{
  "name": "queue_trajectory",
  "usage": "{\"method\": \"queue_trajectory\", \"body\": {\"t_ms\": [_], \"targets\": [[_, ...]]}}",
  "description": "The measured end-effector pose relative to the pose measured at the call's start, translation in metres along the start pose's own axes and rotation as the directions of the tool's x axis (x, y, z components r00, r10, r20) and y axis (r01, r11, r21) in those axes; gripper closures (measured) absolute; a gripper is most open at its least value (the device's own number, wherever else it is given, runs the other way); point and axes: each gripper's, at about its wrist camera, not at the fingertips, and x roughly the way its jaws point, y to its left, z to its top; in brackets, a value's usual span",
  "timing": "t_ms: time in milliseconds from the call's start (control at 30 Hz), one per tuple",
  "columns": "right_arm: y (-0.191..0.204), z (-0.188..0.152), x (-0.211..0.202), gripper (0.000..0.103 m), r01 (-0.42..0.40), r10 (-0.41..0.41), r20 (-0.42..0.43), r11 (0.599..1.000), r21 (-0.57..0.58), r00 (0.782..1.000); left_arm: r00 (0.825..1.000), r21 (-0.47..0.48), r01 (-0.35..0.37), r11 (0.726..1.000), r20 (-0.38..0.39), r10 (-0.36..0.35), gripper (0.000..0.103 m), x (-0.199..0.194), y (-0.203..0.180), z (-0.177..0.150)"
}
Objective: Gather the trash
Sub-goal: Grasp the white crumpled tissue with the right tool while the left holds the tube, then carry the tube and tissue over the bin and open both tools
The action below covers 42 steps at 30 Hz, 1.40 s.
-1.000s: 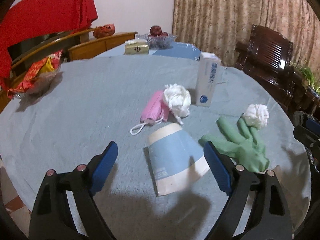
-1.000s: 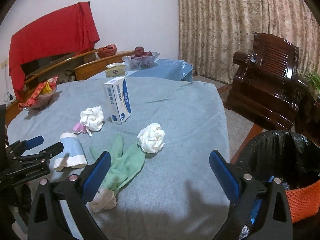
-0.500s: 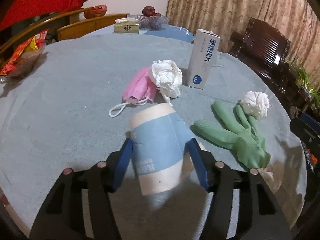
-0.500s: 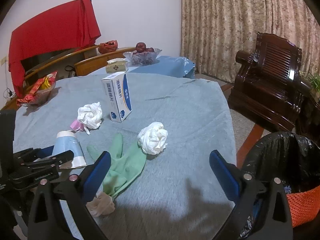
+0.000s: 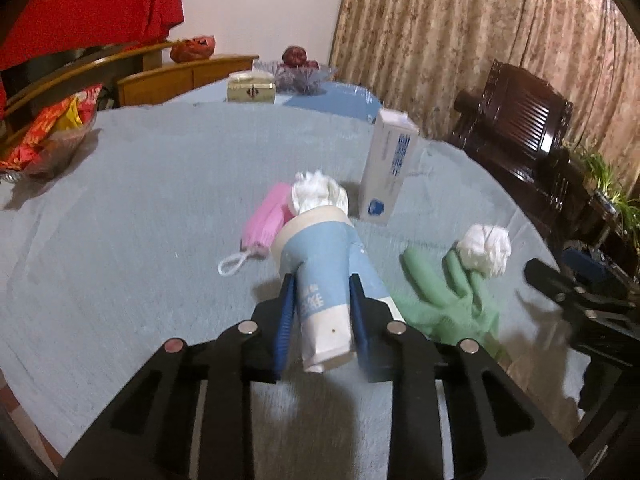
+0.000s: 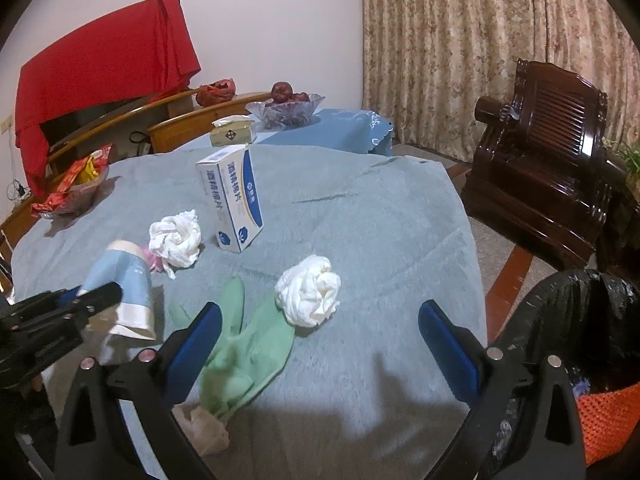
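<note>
The left gripper [image 5: 322, 312] is closing on a paper cup [image 5: 320, 276], its blue pads pressing the cup's sides and squeezing the wall inward. The cup lies tipped on its side, base pointing away from the camera, open mouth toward the gripper — a pale blue band wraps its middle, with cream paper at the base rim and at the mouth, and some blurred blue print on the side. From the right wrist view the same cup [image 6: 120, 292] sits at the left part of the round table [image 6: 360, 220], which is covered in a grey-blue cloth.

Just beyond the cup lie a pink face mask [image 5: 266, 220] with a white ear loop and a crumpled white tissue [image 5: 318, 192], touching each other. A white and blue carton [image 5: 386, 172] stands upright behind them. To the right a green rubber glove [image 5: 452, 300] lies flat, with a second white tissue ball [image 5: 486, 250] at its fingertips.

The right gripper [image 6: 320, 334] hangs with its jaws wide apart and nothing between them, above the glove and tissue ball. A bin lined with a black bag [image 6: 576, 320] stands off the table's right edge.
</note>
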Motion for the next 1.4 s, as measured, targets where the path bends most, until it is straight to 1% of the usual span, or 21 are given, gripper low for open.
{"method": "queue_trajectory", "body": {"t_ms": [100, 167, 300, 433, 533, 600, 633, 667, 700, 733, 833, 933, 1167, 1400], "targets": [[-0.001, 0.006, 0.01, 0.009, -0.005, 0.005, -0.014, 1.0, 0.017, 1.0, 0.999, 0.021, -0.006, 1.0, 0.04, 0.005, 0.078, -0.005, -0.005, 0.008], [-0.003, 0.01, 0.02, 0.013, -0.005, 0.005, -0.028, 1.0, 0.023, 1.0, 0.998, 0.04, -0.016, 0.999, 0.055, 0.013, 0.078, -0.004, -0.01, 0.013], [-0.003, 0.014, 0.034, 0.019, 0.008, -0.007, -0.049, 1.0, 0.023, 0.999, 0.998, 0.051, -0.014, 0.999, 0.066, 0.01, 0.078, 0.0, -0.017, 0.019], [-0.003, 0.017, 0.047, 0.026, 0.01, -0.008, -0.076, 1.0, 0.022, 0.997, 0.998, 0.059, -0.011, 0.998, 0.068, 0.007, 0.078, 0.005, -0.022, 0.022], [-0.003, 0.016, 0.057, 0.036, 0.005, -0.002, -0.11, 1.0, 0.02, 0.994, 0.998, 0.066, -0.008, 0.998, 0.065, 0.004, 0.078, 0.008, -0.024, 0.023], [-0.003, 0.015, 0.062, 0.039, -0.014, 0.017, -0.131, 1.0, 0.021, 0.991, 0.998, 0.071, -0.008, 0.997, 0.066, 0.003, 0.078, 0.009, -0.025, 0.024], [-0.003, 0.014, 0.063, 0.043, -0.023, 0.026, -0.137, 1.0, 0.021, 0.99, 0.998, 0.074, -0.009, 0.997, 0.067, 0.004, 0.078, 0.009, -0.026, 0.025], [-0.002, 0.014, 0.063, 0.049, -0.036, 0.038, -0.141, 0.999, 0.018, 0.989, 0.998, 0.076, -0.009, 0.997, 0.067, 0.004, 0.078, 0.01, -0.026, 0.026], [-0.001, 0.013, 0.064, 0.054, -0.05, 0.052, -0.145, 0.999, 0.017, 0.988, 0.998, 0.077, -0.009, 0.997, 0.067, 0.003, 0.078, 0.01, -0.027, 0.026], [0.0, 0.013, 0.064, 0.063, -0.075, 0.076, -0.149, 0.997, 0.015, 0.986, 0.998, 0.078, -0.007, 0.997, 0.067, 0.002, 0.078, 0.01, -0.027, 0.026], [0.002, 0.012, 0.06, 0.069, -0.098, 0.098, -0.141, 0.995, 0.008, 0.985, 0.998, 0.087, -0.007, 0.996, 0.069, 0.001, 0.078, 0.01, -0.031, 0.027], [-0.001, 0.014, 0.054, 0.07, -0.109, 0.111, -0.124, 0.994, 0.027, 0.986, 0.997, 0.093, -0.005, 0.996, 0.077, -0.002, 0.078, 0.005, -0.032, 0.026], [-0.009, 0.027, 0.027, 0.07, -0.106, 0.108, -0.062, 0.994, 0.03, 0.992, 0.994, 0.107, 0.005, 0.994, 0.109, -0.016, 0.078, -0.006, -0.042, 0.03], [-0.018, 0.041, -0.005, 0.07, -0.104, 0.104, -0.001, 0.994, 0.034, 0.995, 0.989, 0.129, 0.034, 0.991, 0.138, -0.052, 0.078, -0.018, -0.06, 0.037]]}}
